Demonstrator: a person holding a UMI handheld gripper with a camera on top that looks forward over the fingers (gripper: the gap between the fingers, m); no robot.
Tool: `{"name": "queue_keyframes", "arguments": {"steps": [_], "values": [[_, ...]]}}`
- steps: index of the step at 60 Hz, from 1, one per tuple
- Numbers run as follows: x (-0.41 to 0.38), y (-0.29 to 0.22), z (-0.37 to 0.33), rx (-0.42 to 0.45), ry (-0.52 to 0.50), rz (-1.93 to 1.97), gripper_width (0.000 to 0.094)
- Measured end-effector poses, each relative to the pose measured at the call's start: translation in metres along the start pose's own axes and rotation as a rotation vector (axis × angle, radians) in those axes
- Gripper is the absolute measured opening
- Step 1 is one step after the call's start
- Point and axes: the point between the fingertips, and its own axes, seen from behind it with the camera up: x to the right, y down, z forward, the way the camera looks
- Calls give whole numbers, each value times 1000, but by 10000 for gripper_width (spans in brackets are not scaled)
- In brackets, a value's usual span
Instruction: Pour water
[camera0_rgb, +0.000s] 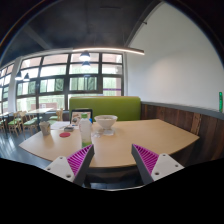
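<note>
Tool (112, 160) fingers apart, pale cup (85, 131) beyond on table (140, 140)

The gripper (112, 160) hung open above the worktop's (135, 140) near edge, nothing between its fingers. Toward the far edge stood a bowl (105, 123), a glass (86, 129) and a cup (45, 127).

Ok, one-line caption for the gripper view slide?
Open gripper hovers short of the wooden table, facing a bowl and cups beyond its fingers.

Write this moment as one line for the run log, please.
tongs: open, empty | above table near edge | bowl, cup, red dish: beyond fingers, untouched | pouring: not yet begun
</note>
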Motion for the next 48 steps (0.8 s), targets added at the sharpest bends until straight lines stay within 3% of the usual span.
{"name": "queue_keyframes", "arguments": {"steps": [9,17,36,48], "values": [[-11,-13,12,69,-39,-29,822],[-40,-8,34,74,-71,5,823],[-123,7,162,84,-120,-17,825],[-139,-12,234,114,-18,-65,802]]}}
